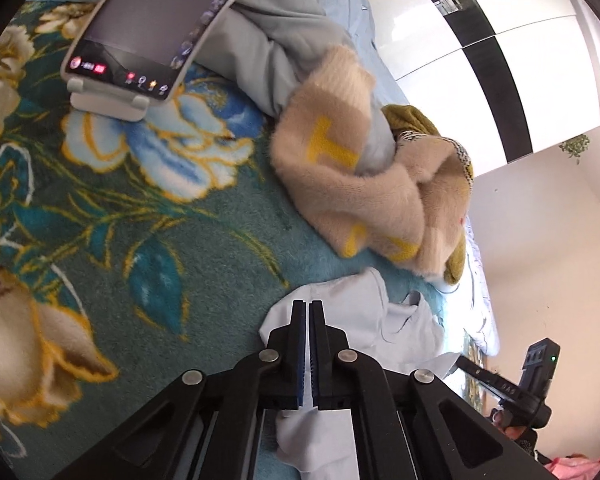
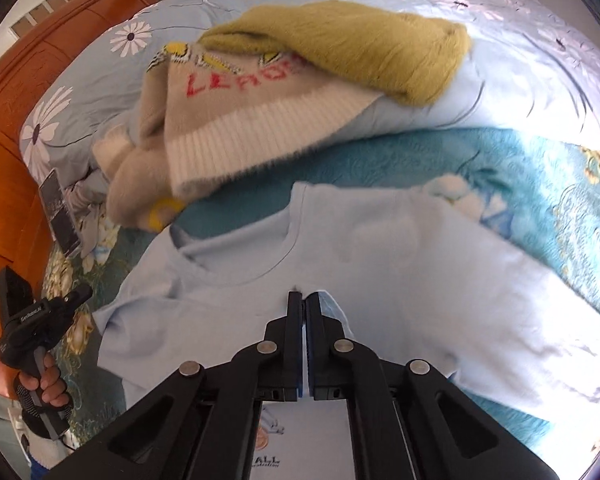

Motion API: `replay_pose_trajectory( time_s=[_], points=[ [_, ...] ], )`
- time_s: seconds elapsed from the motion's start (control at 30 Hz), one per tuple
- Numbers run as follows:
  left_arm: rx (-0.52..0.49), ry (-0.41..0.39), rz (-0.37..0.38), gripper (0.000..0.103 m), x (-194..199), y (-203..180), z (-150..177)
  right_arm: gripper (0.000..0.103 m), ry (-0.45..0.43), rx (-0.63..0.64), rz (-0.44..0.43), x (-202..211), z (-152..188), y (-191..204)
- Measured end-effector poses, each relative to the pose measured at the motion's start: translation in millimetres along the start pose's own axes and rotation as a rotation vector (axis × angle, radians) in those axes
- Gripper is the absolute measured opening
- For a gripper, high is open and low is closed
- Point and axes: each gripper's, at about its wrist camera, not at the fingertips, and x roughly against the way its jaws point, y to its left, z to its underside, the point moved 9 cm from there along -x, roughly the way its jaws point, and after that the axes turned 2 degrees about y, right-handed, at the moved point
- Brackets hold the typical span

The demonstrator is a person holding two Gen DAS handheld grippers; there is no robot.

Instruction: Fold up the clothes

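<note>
A pale blue T-shirt lies spread on the teal floral blanket, neckline toward the pile beyond. My right gripper is shut on the shirt just below the collar, with cloth bunched at its tips. In the left wrist view my left gripper is shut on another part of the same shirt; a strip of cloth shows between its pads. A beige sweater with yellow letters lies crumpled beyond it. In the right wrist view, the beige sweater and an olive knit are heaped together.
A tablet on a white stand stands on the blanket at the far left. A light blue daisy duvet is bunched behind the pile. An orange wooden headboard and a white wardrobe border the bed. A hand grips the left handle.
</note>
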Motion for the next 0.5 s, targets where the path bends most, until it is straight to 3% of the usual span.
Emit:
replay_pose_trajectory(
  time_s=[0.13, 0.2, 0.23, 0.27, 0.3, 0.33, 0.43, 0.5],
  points=[
    [-0.006, 0.024, -0.004, 0.002, -5.9, 4.4, 7.5, 0.001, -0.037, -0.004, 0.040, 6.1, -13.0, -7.4],
    [-0.005, 0.039, 0.012, 0.005, -9.3, 3.7, 11.3, 0.001, -0.096, 0.007, 0.056, 18.2, -25.2, -8.1],
    [-0.003, 0.049, 0.017, 0.008, -11.5, 3.3, 12.9, 0.001, -0.128, 0.014, 0.063, 25.5, -31.6, -8.4],
    [0.004, 0.053, 0.024, 0.021, -14.4, 2.6, 13.5, 0.001, -0.147, 0.020, 0.067, 29.8, -36.2, -8.9],
    [0.011, 0.057, 0.032, 0.037, -17.4, 1.9, 14.1, 0.001, -0.145, 0.027, 0.083, 29.0, -38.6, -11.0],
    [0.019, 0.062, 0.039, 0.040, -20.3, 1.2, 14.7, 0.001, -0.129, 0.031, 0.109, 23.5, -38.4, -15.2],
    [0.041, 0.075, 0.059, 0.040, -29.1, -0.9, 16.5, 0.001, -0.058, 0.005, 0.172, 0.1, -29.9, -37.8],
    [0.023, 0.083, 0.032, 0.038, -35.2, -1.5, 17.9, 0.001, -0.023, -0.052, 0.166, -11.4, -23.5, -49.0]
  ],
)
